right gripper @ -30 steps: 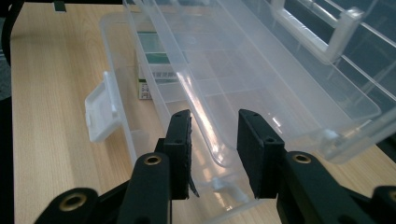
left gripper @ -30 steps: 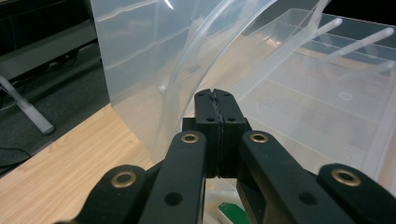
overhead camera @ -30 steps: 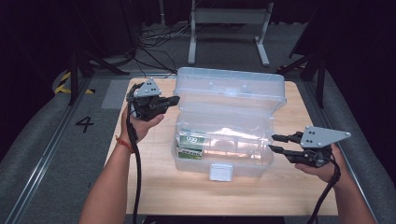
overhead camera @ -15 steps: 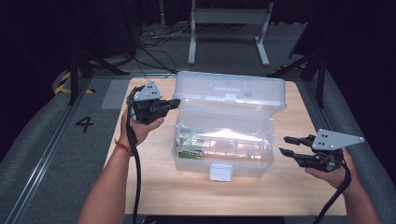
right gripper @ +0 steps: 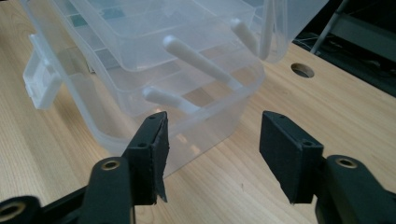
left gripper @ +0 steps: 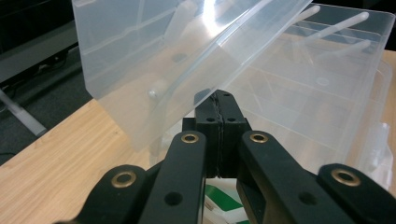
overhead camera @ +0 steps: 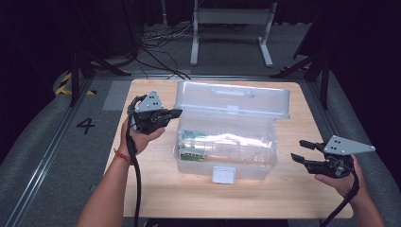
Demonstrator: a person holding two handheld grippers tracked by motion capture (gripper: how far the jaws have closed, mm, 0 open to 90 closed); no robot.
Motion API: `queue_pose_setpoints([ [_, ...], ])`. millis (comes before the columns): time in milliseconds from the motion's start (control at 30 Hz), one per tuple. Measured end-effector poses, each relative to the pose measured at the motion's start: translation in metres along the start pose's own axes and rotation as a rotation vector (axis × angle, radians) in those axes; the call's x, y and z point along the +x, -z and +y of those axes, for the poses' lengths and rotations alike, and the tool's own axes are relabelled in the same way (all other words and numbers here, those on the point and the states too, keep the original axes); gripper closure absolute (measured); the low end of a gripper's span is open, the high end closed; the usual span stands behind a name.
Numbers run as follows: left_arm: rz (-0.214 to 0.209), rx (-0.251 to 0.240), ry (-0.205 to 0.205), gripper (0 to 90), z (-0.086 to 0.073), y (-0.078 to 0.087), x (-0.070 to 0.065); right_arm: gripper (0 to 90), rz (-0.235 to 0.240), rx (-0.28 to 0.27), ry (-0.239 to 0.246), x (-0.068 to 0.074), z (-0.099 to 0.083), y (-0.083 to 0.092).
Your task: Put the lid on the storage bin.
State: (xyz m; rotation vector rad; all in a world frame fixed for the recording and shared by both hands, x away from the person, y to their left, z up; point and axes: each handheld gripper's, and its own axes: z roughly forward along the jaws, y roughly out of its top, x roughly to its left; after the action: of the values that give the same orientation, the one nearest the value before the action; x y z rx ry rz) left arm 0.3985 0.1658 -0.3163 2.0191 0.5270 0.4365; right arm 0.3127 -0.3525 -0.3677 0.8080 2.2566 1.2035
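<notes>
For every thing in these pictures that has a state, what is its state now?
Clear plastic storage box: open, upright on the wooden table.
Clear hinged lid: raised, tilted back.
White front latch: unfastened.
Left gripper: jaws shut beside the lid's edge.
Right gripper: jaws just been opening, nothing between them.

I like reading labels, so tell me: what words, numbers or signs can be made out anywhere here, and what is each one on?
"4": a dark numeral on the grey floor, left of the table.
Green and white label on a packet inside the clear plastic box: it carries print, but too small and blurred to read.
No other readable text on the box, its lid or the white latch.
</notes>
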Motion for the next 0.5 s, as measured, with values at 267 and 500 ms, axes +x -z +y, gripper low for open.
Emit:
queue_pose_setpoints([
  [267,-0.031,-0.007,-0.027,90.0,-0.007,0.001,-0.015,40.5,-0.004,0.040,-0.040,-0.003,-0.018,-0.004],
  [500,-0.048,-0.008,-0.016,90.0,-0.021,0.005,-0.019,40.3,-0.001,0.062,-0.057,-0.004,-0.029,-0.005],
])
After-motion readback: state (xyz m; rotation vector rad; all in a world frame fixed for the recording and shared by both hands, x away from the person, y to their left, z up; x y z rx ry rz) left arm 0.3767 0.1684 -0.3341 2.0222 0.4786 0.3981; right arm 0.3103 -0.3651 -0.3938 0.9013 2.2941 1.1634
